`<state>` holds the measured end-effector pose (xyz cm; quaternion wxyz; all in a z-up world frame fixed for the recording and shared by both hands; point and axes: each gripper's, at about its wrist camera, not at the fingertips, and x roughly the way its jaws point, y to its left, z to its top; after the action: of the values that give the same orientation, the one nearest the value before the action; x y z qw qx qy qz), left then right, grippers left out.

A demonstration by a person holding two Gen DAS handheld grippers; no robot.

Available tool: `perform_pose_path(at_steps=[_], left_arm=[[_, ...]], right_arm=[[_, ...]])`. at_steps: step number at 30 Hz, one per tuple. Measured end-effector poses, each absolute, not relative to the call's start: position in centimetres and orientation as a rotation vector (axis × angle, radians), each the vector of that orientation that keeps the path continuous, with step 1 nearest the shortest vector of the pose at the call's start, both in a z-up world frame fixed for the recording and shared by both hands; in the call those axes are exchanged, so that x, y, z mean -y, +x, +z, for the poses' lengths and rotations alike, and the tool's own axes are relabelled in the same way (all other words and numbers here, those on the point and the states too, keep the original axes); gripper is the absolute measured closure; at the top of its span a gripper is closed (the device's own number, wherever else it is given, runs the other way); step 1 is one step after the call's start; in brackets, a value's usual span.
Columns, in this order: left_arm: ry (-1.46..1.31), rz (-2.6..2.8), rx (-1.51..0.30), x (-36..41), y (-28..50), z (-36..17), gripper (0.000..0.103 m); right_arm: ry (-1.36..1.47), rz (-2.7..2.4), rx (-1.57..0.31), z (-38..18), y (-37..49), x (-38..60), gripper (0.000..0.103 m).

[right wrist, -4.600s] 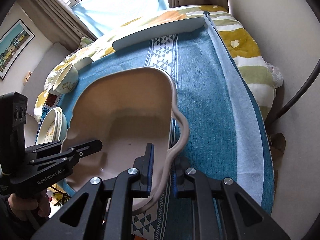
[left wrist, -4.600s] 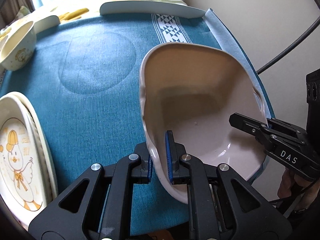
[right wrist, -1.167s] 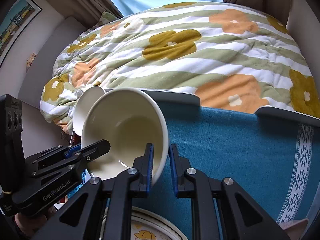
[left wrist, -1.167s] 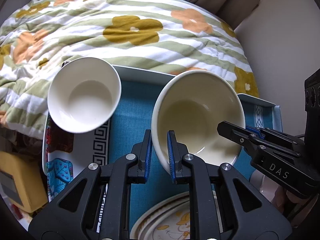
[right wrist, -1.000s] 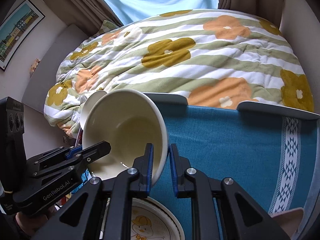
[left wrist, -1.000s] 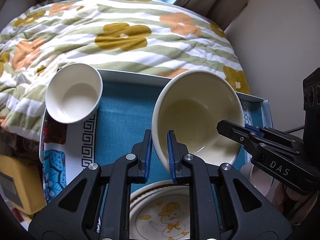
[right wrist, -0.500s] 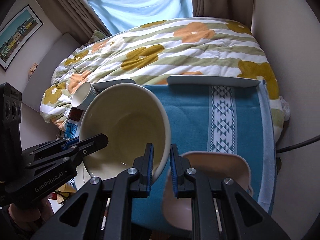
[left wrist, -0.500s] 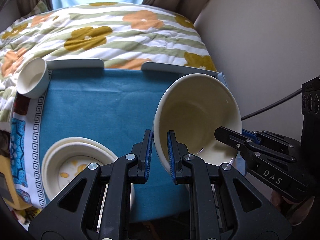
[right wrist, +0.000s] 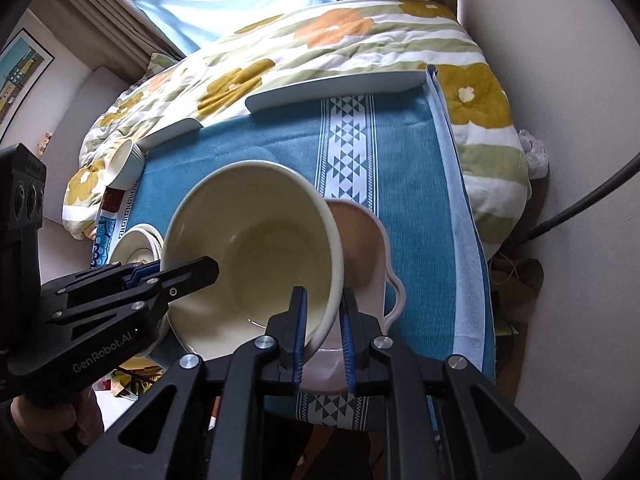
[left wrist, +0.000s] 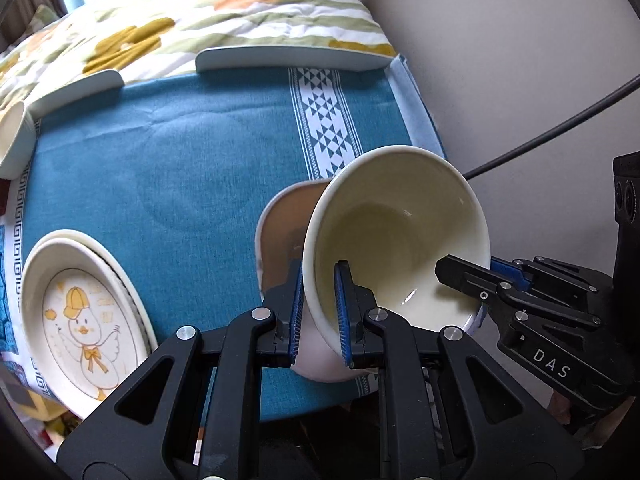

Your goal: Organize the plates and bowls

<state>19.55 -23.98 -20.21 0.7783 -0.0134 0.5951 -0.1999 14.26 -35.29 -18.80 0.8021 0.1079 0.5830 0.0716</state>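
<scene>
Cream bowl (left wrist: 396,240) held tilted above pink dish (left wrist: 280,232) at worktop (left wrist: 180,160) near edge. Left tool (left wrist: 318,308) and right tool (right wrist: 323,328) each pinch opposite rim. Risk: uneven release tips bowl, knocks dish off edge.

The cream bowl (left wrist: 396,236) hides most of the pink dish (left wrist: 286,224); the far-left cup (left wrist: 12,140) is cut off.
</scene>
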Motion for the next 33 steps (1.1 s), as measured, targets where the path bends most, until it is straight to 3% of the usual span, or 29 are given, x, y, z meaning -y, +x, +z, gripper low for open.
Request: perform_pose_path(at_steps=[12,33], left_arm=[[0.111,-0.457,-1.360,25.3,20.4,-23.7,0.090],[0.202,-0.462,-1.351,26.4,21.0,-25.2,0.090]], right_arm=[[0.298,0.123,-1.312,-22.7,13.8,35.6,0.088],[0.304,0.081,-1.332,-24.3,13.5,35.3,0.088]])
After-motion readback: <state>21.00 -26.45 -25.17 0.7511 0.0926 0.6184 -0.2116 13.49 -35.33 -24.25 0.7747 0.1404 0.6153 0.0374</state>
